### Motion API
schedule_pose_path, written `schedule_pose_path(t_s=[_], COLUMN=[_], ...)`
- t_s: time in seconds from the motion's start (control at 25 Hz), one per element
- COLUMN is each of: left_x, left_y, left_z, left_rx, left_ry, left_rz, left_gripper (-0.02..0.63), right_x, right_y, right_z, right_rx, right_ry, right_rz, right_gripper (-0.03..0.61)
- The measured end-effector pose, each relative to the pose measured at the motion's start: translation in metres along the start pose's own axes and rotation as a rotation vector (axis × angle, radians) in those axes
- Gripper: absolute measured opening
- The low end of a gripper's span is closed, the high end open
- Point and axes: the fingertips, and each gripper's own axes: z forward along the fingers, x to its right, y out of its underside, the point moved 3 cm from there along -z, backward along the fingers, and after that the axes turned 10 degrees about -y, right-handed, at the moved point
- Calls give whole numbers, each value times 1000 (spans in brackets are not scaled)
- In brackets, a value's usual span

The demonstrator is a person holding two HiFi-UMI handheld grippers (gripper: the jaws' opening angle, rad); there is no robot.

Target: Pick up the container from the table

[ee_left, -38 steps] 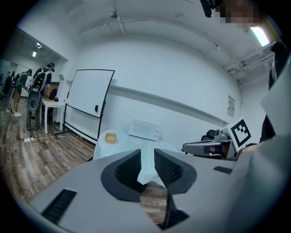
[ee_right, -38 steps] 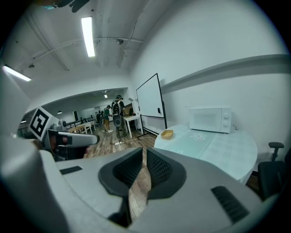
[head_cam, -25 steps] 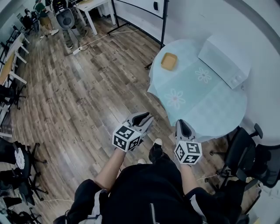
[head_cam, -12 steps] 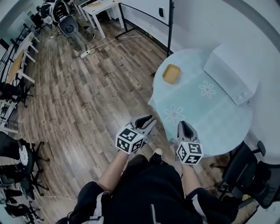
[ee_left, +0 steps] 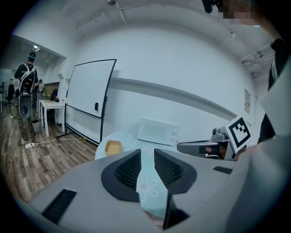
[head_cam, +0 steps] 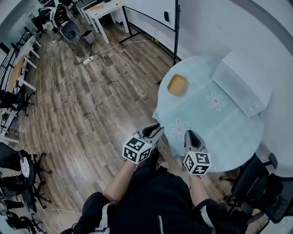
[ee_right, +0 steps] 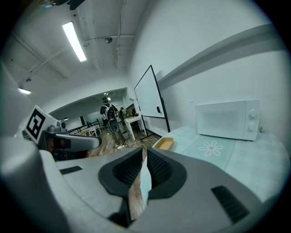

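A shallow tan container (head_cam: 176,84) sits near the far left rim of the round table (head_cam: 219,125), which has a pale blue flowered cloth. It also shows small in the left gripper view as the container (ee_left: 112,147), and in the right gripper view as the container (ee_right: 164,144). My left gripper (head_cam: 157,128) hovers over the floor just short of the table's near edge. My right gripper (head_cam: 190,134) is at that near edge. Both are well short of the container. Each gripper's jaws stand only a thin slit apart, left gripper (ee_left: 147,152) and right gripper (ee_right: 145,152), with nothing held.
A white microwave (head_cam: 242,80) stands at the back of the table against the wall. A whiteboard on a black stand (head_cam: 151,11) is beyond the table. Black office chairs (head_cam: 254,164) crowd the right side. Desks and people (ee_left: 25,77) are far off across the wooden floor.
The table and container have drawn nearer in the head view as the person stepped forward. Both grippers kept the same pose in front of the body.
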Motion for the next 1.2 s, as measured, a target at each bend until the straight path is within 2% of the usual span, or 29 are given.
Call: schedule_pose_path(t_s=[0.24, 0.48, 0.76, 1.04, 1.2], left_x=[-28, -66, -124, -173, -187], left_y=[-16, -35, -51, -47, -32], left_z=[43, 101, 167, 231, 264], left_rx=[3, -22, -56, -103, -157], left_ry=[22, 48, 30, -4, 15], left_rz=[-3, 40, 66, 82, 78], left_gripper=[99, 99, 100, 106, 109], right_x=[12, 21, 32, 54, 61], right_y=[-14, -32, -49, -61, -63], right_z=[35, 83, 144, 180, 190], right_rx=[-4, -25, -48, -69, -80], right_ry=[22, 46, 90, 158, 204], right_rz=[5, 4, 18, 41, 60], right_gripper=[26, 26, 28, 28, 27])
